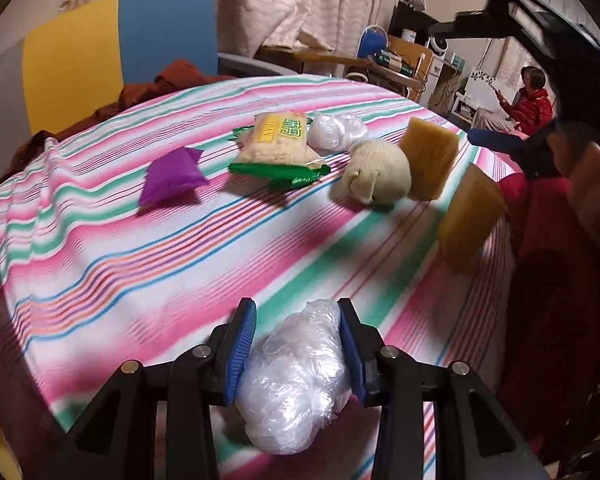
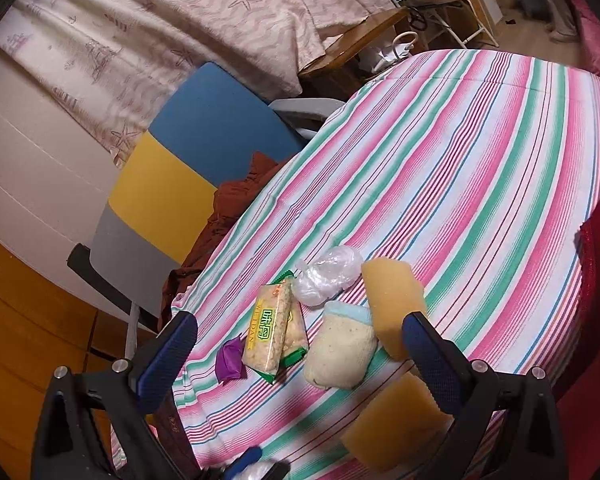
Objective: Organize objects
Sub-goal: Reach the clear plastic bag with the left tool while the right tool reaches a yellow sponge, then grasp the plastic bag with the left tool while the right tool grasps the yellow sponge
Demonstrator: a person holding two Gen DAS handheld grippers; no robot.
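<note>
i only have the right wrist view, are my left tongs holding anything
Observer: Yes, the left tongs are shut on a clear plastic bag bundle, pinched between the blue pads.
Operator: ok is there a second bundle like it
Observer: Yes, another plastic bundle lies on the striped cloth beside the snack packet.
Operator: are the right tongs visible from your side
Observer: Yes, the left wrist view shows the right tongs held up in a hand above the cloth's right edge, beyond the two tan sponges.
</note>
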